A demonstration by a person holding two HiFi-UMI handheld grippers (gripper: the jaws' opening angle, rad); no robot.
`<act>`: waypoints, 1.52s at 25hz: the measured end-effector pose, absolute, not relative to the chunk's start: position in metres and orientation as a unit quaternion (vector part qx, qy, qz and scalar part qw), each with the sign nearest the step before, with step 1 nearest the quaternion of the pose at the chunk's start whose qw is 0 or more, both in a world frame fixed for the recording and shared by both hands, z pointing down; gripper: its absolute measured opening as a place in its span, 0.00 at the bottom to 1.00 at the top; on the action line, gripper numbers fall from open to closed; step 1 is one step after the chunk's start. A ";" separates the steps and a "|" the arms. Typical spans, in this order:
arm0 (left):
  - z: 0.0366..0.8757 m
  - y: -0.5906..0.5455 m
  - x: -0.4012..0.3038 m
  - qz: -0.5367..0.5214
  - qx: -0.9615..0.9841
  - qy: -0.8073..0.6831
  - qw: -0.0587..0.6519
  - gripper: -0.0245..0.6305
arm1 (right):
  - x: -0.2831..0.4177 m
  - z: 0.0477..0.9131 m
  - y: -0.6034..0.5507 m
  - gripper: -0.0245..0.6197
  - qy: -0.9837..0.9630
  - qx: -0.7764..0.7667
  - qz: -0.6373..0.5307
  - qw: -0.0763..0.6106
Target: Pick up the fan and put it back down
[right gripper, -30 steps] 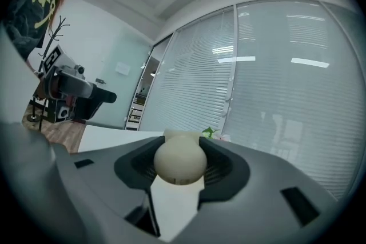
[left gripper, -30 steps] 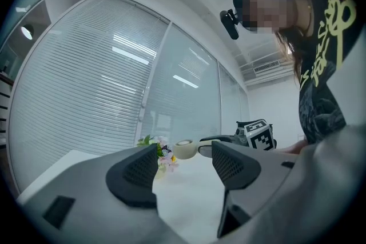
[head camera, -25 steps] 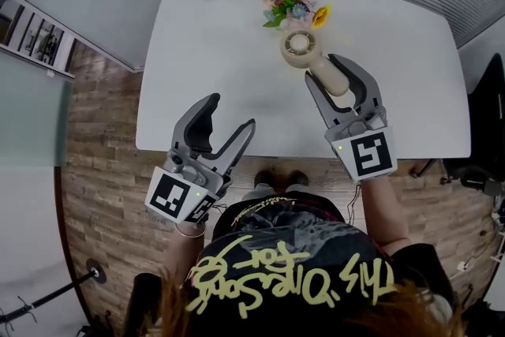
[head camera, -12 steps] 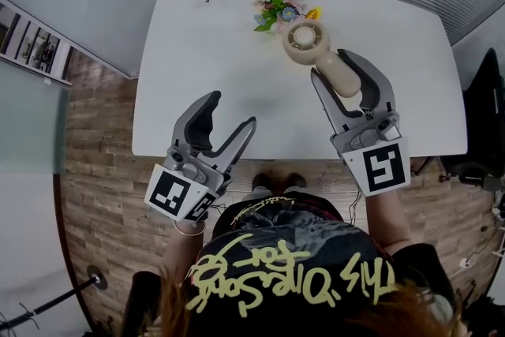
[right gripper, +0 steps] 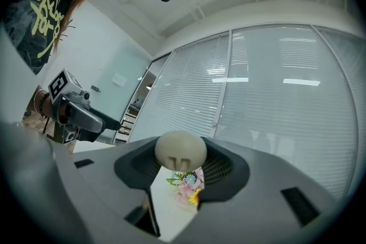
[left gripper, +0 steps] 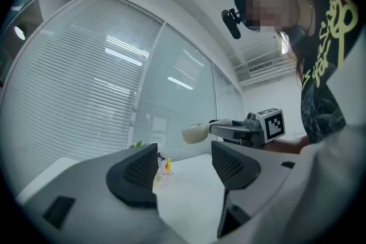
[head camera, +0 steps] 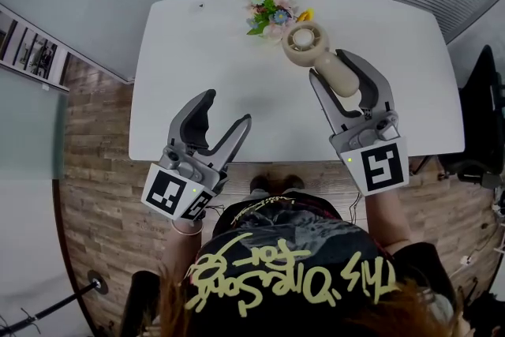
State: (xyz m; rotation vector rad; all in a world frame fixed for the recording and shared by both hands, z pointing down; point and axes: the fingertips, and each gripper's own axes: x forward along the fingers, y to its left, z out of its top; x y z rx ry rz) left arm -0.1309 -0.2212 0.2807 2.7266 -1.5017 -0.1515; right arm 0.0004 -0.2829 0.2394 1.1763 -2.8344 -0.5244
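Fan sits clenched by its handle in the fingers of my right gripper, lifted off the desk, its round head just beside the flowers. My left gripper hangs apart near the desk's front edge, fingers released and empty. Pick-up looks done; next I should lower it onto bare desk, clear of the flowers, then let go.

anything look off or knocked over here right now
Nothing stands out. The fan lies level, off the table, only because the right gripper holds it by the handle. The flowers sit near the table's far edge, with nothing spilled. The left gripper is open and empty.
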 end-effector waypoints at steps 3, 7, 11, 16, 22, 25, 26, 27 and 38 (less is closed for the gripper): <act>0.281 -0.224 -0.125 -0.049 0.876 -0.479 0.013 0.47 | 0.007 0.241 -0.286 0.33 -0.909 0.382 -0.166 0.015; 0.284 -0.227 -0.119 -0.048 0.879 -0.473 0.016 0.47 | 0.015 0.245 -0.287 0.33 -0.906 0.390 -0.164 0.020; 0.285 -0.229 -0.113 -0.049 0.882 -0.468 0.019 0.47 | 0.026 0.247 -0.286 0.34 -0.902 0.400 -0.161 0.024; 0.287 -0.231 -0.100 -0.050 0.887 -0.458 0.022 0.47 | 0.041 0.249 -0.284 0.33 -0.897 0.412 -0.159 0.028; 0.290 -0.231 -0.089 -0.048 0.892 -0.448 0.027 0.47 | 0.054 0.252 -0.281 0.34 -0.892 0.423 -0.156 0.030; 0.291 -0.231 -0.085 -0.048 0.894 -0.445 0.028 0.47 | 0.059 0.253 -0.279 0.33 -0.890 0.427 -0.155 0.032; 0.291 -0.230 -0.083 -0.049 0.894 -0.444 0.028 0.47 | 0.061 0.253 -0.278 0.33 -0.890 0.429 -0.155 0.033; 0.291 -0.230 -0.082 -0.049 0.895 -0.443 0.027 0.47 | 0.062 0.253 -0.278 0.34 -0.889 0.429 -0.155 0.033; 0.298 -0.231 -0.074 -0.044 0.897 -0.437 0.037 0.47 | 0.070 0.270 -0.275 0.34 -0.890 0.433 -0.137 0.046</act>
